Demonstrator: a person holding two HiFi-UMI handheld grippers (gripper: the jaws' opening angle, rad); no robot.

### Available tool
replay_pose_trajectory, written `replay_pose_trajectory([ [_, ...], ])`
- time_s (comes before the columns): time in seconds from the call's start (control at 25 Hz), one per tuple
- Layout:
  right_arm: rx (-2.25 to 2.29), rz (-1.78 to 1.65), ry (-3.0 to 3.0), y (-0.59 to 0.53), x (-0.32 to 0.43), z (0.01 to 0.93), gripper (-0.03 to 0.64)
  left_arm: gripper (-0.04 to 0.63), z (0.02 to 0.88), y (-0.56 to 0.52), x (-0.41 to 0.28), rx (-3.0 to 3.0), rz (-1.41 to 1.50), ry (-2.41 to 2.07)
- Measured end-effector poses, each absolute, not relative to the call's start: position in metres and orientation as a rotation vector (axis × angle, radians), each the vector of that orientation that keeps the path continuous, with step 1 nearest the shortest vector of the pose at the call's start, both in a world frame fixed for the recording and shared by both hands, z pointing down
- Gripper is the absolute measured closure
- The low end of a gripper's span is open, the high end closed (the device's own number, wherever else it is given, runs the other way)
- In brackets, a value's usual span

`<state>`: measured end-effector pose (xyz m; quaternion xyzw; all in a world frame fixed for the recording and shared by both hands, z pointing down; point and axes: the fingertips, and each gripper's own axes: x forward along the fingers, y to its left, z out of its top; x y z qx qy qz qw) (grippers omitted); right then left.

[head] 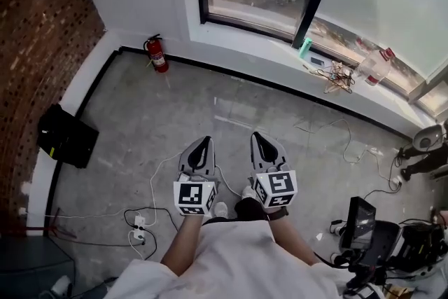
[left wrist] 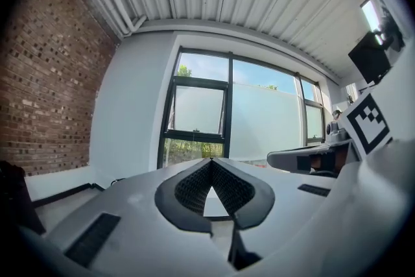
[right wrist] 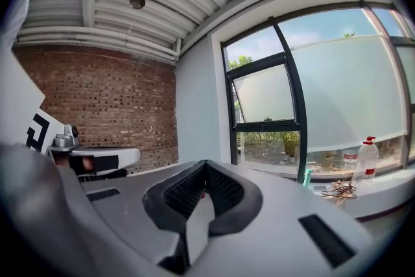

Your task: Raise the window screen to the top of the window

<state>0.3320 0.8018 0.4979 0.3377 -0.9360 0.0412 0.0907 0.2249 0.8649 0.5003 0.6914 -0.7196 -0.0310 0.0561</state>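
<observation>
Over concrete floor (head: 161, 108), left tool (head: 202, 141), right tool (head: 257, 136), ribbed pads (left wrist: 192, 187) meeting

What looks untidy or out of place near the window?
A tangle of wires lies loose on the window sill, and white cables trail across the floor. Nothing looks spilled or broken.

Your head view cuts the window (head: 256, 2) off at 12 o'clock, hiding its upper part. At 2 o'clock, the tangle (head: 340, 78) on the sill (head: 238, 45) is too small to identify. At 4 o'clock, equipment (head: 381, 241) runs off-frame.
</observation>
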Motion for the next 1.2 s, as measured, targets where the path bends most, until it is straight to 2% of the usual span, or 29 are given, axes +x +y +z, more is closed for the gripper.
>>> replay_pose_trajectory([
  [0.4, 0.906, 0.131, -2.86, 0.651, 0.257, 0.514, 0.615, 0.594, 0.523, 0.718, 0.176, 2.071, -0.094, -2.202],
  [0.68, 0.853, 0.004, -2.976, 0.511, 0.22, 0.457, 0.615, 0.594, 0.482, 0.583, 0.154, 2.103, -0.118, -2.294],
  [0.96, 0.779, 0.177, -2.901, 0.448, 0.2, 0.51, 0.615, 0.594, 0.521, 0.513, 0.135, 2.009, 0.005, -2.243],
  [1.2, 0.824, 0.168, -2.876, 0.389, 0.18, 0.516, 0.615, 0.594, 0.531, 0.438, 0.115, 2.066, 0.025, -2.161],
])
